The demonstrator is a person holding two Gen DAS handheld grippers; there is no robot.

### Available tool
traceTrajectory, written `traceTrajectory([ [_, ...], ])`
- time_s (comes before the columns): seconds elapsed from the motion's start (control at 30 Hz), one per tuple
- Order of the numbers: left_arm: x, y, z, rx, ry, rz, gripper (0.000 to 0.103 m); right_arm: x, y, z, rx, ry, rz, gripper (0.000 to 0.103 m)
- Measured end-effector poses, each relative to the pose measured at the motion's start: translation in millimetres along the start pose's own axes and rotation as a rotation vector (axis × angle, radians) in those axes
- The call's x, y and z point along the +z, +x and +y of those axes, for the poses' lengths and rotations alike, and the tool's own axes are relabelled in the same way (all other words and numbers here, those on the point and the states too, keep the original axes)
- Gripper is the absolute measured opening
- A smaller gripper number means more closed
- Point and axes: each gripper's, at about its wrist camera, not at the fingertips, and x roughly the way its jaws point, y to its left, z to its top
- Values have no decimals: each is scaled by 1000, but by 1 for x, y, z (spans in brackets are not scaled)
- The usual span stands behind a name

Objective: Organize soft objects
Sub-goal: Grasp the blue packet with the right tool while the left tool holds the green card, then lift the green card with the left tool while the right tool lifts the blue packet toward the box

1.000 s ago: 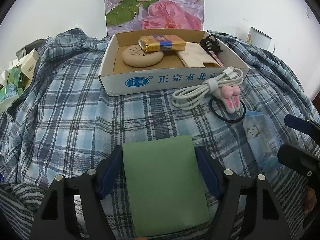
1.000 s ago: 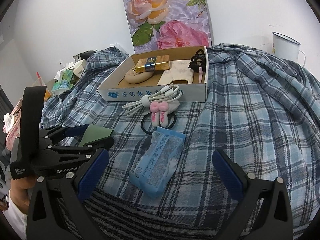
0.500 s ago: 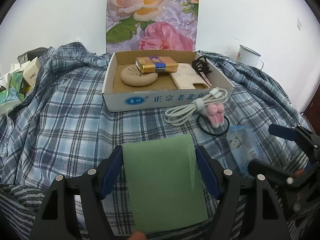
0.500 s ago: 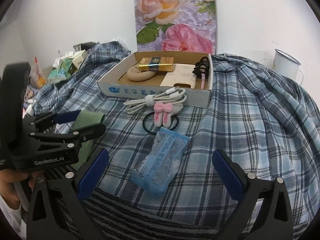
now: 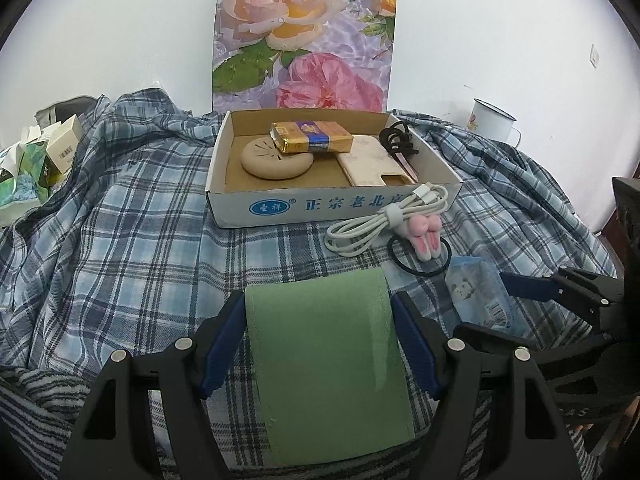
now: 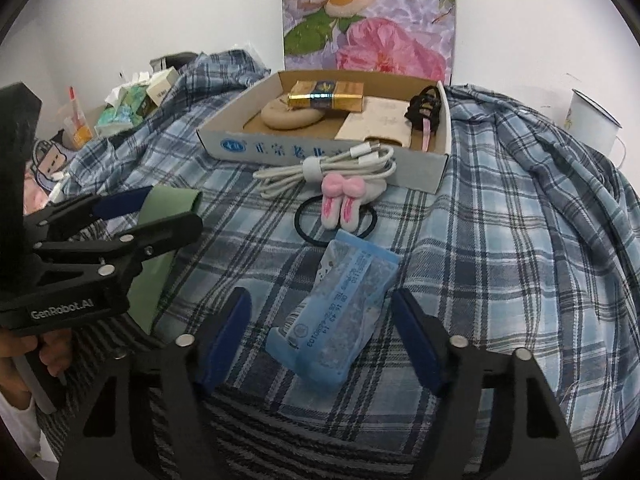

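Plaid cloth (image 6: 500,240): only right view shows pen (image 6: 74,106).

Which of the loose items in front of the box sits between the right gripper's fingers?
The blue tissue pack. It lies between the right gripper's closing fingers, not yet pressed. The white cable and bunny hair tie lie farther off, near the box.

Lighting even and bright; image quality adequate, strong fisheye distortion.

Both wrist views show soft, diffuse room light with no single source visible; the white wall (image 5: 500,40) reads clean and slightly bluish. Shadows are faint, seen only under the cardboard box (image 5: 280,208) and in folds of the plaid cloth (image 6: 520,220). A mild sheen streaks the green pad (image 5: 328,368). Edges curve heavily, with black vignetting at corners. Centre is sharp; margins soften slightly.
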Motion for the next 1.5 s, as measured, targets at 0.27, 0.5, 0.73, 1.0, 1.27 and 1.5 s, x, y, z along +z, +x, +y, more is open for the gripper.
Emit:
traceTrajectory([
  [0.27, 0, 0, -1, -2, 8, 0, 75, 0, 6, 0, -11, -3, 35, 50],
  [0.5, 0, 0, -2, 1, 13, -3, 75, 0, 1, 5, -35, -30, 7, 34],
  [0.73, 0, -1, -3, 10, 25, -13, 75, 1, -15, 1, -41, -15, -70, 34],
  [1.0, 0, -5, -5, 13, 29, -32, 75, 0, -31, 3, -52, -19, -148, 34],
  [1.27, 1, -15, -16, 18, 73, -55, 75, -3, -49, 5, -50, -22, -237, 34],
  [1.5, 3, -27, -22, 5, 86, -67, 75, -1, -64, 3, -19, -4, -301, 34],
])
